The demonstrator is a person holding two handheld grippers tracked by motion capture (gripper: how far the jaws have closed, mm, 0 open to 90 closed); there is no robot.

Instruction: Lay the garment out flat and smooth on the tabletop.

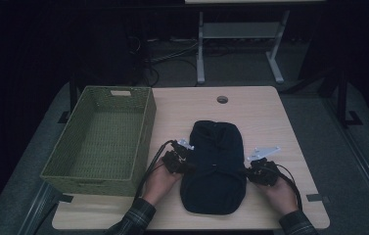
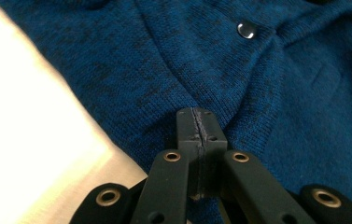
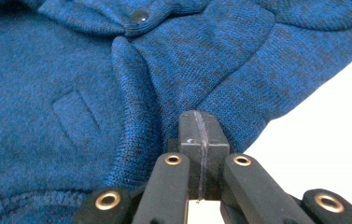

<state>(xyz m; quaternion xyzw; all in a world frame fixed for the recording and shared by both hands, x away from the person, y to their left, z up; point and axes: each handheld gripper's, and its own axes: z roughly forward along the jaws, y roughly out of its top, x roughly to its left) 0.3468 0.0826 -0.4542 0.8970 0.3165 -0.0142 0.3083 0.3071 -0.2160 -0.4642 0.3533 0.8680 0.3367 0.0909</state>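
Both tools, left [image 2: 197, 122] and right [image 3: 203, 125], are closed together, seemingly pinching nothing, at the edges of my soft, floppy sweater [image 1: 215, 164] mid-counter [image 1: 270, 117]; grip its folded side edges

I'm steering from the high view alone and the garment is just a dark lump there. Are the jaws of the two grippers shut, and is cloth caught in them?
Observer: The left gripper has its jaws pressed flat together over the blue knit garment; I see no cloth pinched between them.
Operator: And the right one?
Observer: The right gripper is shut too, its tips at the garment's edge near the bare table.
Operator: Any fastenings I should avoid?
Observer: Yes, a shiny snap button lies ahead of the left jaws.
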